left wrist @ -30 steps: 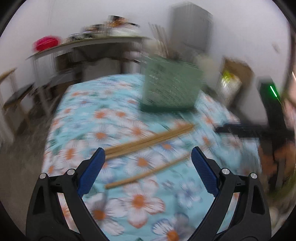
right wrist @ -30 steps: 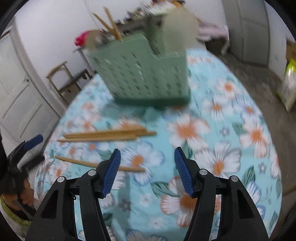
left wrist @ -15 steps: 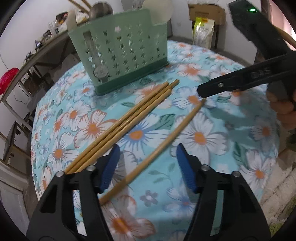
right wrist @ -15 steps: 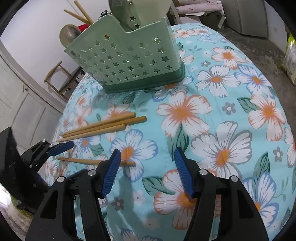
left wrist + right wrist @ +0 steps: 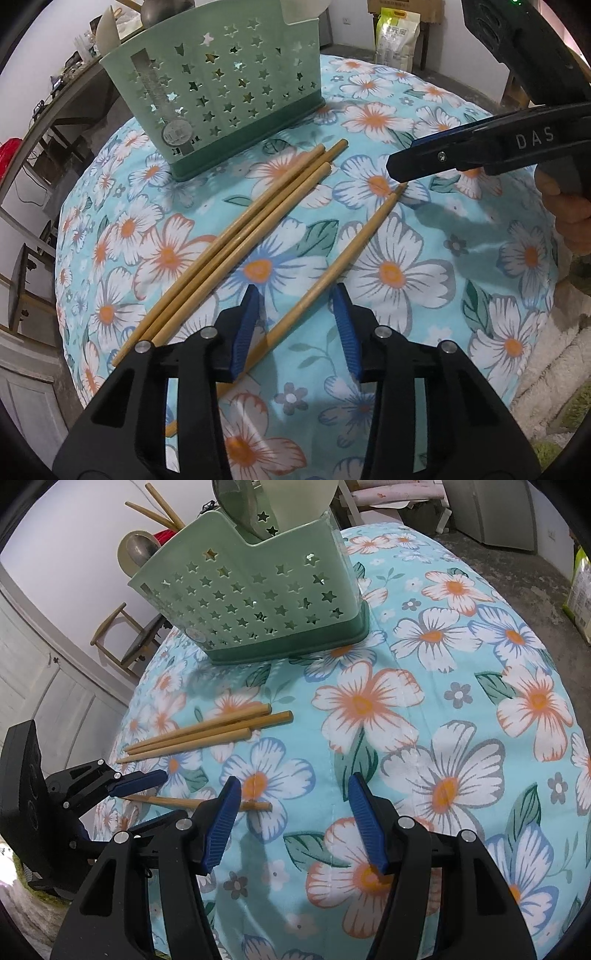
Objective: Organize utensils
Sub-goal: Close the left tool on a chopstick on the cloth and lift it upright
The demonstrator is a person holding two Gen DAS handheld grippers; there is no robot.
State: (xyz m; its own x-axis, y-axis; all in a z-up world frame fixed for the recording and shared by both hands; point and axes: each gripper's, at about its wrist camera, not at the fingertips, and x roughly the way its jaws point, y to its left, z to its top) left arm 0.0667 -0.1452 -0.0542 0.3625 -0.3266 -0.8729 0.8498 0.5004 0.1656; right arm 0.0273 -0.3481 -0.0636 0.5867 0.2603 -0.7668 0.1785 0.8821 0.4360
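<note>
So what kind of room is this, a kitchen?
Probably a lived-in home room, maybe a dining corner. A flowered tablecloth covers the table, a green utensil caddy stands on it beside loose chopsticks, and a wooden chair waits by the wall.

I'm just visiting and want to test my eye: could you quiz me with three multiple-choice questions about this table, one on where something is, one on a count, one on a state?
1. Where does the green star-holed plastic utensil basket stand?
A. on the flowered tablecloth
B. on the floor
C. on a chair

2. How many wooden chopsticks lie on the cloth?
A. two
B. four
C. six

3. How does the left gripper stand to the lone wooden chopstick?
A. lifting it clear of the cloth
B. far from it
C. jaws astride it, having just been closing

Answers:
1 A, its base sits on the cloth.
2 B, a bundle of three wooden chopsticks plus the lone one.
3 C, gaps remain at both pads.
</note>
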